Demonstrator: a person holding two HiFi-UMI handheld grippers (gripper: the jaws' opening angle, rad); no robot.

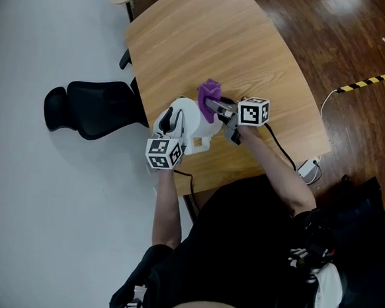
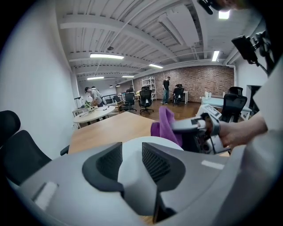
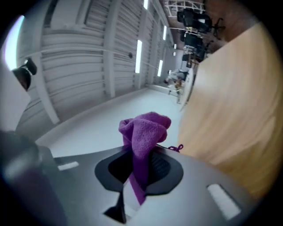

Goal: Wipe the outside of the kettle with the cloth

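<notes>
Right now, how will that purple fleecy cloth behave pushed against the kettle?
Likely floppy: the purple fleecy cloth bunches above the right hand-held gripper. Probably light, since a pinch holds it. It should squash against the white kettle.

Open-plan office with a loft look: a long light wooden bench [image 1: 252,68] stands on dark plank flooring [image 1: 347,42], a black padded office chair [image 1: 93,109] beside it. Fluorescent strip lights [image 2: 106,56] hang from a white beamed ceiling, and black swivel chairs [image 2: 146,98] ring further desks before a red brick back wall [image 2: 199,81], where a person [image 2: 166,88] stands.
</notes>
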